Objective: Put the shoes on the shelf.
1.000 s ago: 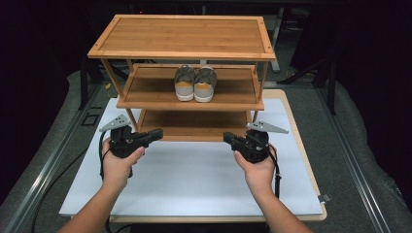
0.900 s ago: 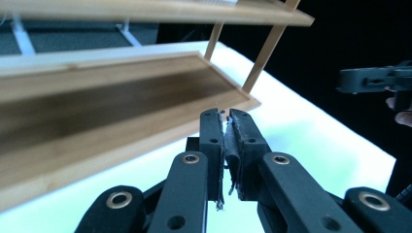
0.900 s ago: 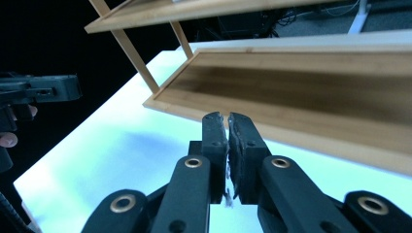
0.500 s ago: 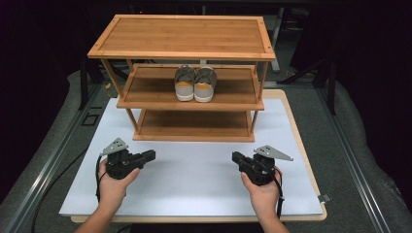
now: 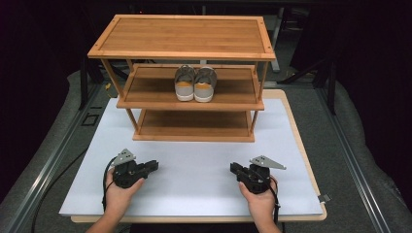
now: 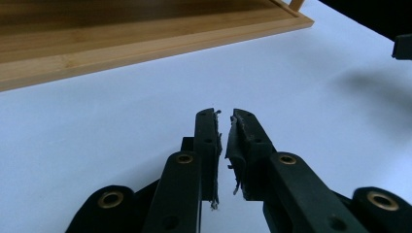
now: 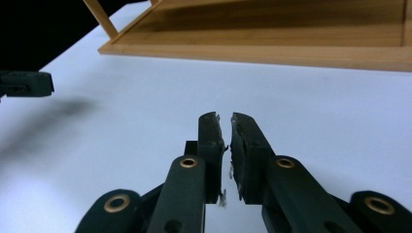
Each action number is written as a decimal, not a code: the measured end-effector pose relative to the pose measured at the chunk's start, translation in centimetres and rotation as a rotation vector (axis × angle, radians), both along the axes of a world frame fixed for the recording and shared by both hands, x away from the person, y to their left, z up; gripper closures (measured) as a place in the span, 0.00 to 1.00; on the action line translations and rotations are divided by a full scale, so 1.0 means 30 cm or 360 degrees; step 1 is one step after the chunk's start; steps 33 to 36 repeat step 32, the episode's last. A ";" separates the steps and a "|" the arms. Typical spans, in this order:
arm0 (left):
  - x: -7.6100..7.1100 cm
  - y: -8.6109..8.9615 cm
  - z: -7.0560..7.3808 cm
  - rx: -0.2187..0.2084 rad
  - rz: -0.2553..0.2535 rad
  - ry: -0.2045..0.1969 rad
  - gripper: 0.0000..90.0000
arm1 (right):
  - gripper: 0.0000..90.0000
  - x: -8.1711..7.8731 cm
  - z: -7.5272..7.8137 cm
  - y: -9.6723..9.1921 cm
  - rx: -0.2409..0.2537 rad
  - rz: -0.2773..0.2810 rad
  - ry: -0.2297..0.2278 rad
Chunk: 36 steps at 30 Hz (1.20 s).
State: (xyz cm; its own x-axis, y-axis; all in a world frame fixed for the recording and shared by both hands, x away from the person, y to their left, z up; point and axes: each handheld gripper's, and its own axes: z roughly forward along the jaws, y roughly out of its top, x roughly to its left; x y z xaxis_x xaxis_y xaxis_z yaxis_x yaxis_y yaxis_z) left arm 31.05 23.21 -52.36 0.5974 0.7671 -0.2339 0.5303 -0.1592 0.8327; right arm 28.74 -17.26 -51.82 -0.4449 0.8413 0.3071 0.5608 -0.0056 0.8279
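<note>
The white table (image 5: 194, 179) carries a three-tier bamboo shoe rack (image 5: 182, 36) at the far side, its long axis running from 9 to 3 o'clock in the high view. On the rack's middle shelf (image 5: 145, 92) stands a pair of grey shoes (image 5: 195, 83), side by side and touching, heels toward the person, just right of the shelf's middle.

The left gripper (image 5: 151, 166) lies low over the table at about 7 o'clock of the rack, the right gripper (image 5: 235, 169) at about 5 o'clock; their tips point toward each other. From either one the shoes lie up and away toward 12 o'clock, well apart, with the rack's front edge between. The right hand (image 5: 260, 199) looks slightly nearer the pair, though the difference is small.

Both grippers' jaws have just been opening a little, yet each pair stands nearly together with only a thin slit and nothing in it, as the left gripper (image 6: 223, 116) view and the right gripper (image 7: 224, 119) view show.

The shoes' toes are hidden behind their heels, and the bottom shelf's (image 5: 194, 124) back is in shadow.
</note>
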 end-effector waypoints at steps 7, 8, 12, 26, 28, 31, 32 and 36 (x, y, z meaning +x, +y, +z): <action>0.022 0.013 -0.044 0.0028 0.0027 0.0083 0.89 | 0.92 0.009 -0.034 0.047 -0.0133 0.0044 0.0022; 0.023 0.015 -0.048 0.0028 0.0031 0.0095 0.89 | 0.92 0.010 -0.038 0.051 -0.0141 0.0056 0.0023; 0.022 0.004 -0.056 0.0050 0.0009 0.0100 0.87 | 0.91 0.012 -0.045 0.064 -0.0183 0.0069 0.0023; 0.014 -0.048 -0.065 0.0120 -0.0085 0.0102 0.87 | 0.90 0.014 -0.054 0.075 -0.0219 0.0098 0.0033; 0.014 -0.049 -0.066 0.0122 -0.0084 0.0102 0.87 | 0.90 0.014 -0.055 0.074 -0.0216 0.0098 0.0029; 0.015 -0.052 -0.067 0.0123 -0.0090 0.0100 0.83 | 0.88 0.014 -0.055 0.073 -0.0208 0.0094 0.0030; 0.014 -0.054 -0.067 0.0114 -0.0086 0.0095 0.81 | 0.87 0.013 -0.054 0.071 -0.0208 0.0088 0.0029; 0.014 -0.054 -0.067 0.0114 -0.0086 0.0095 0.81 | 0.87 0.013 -0.054 0.071 -0.0208 0.0088 0.0029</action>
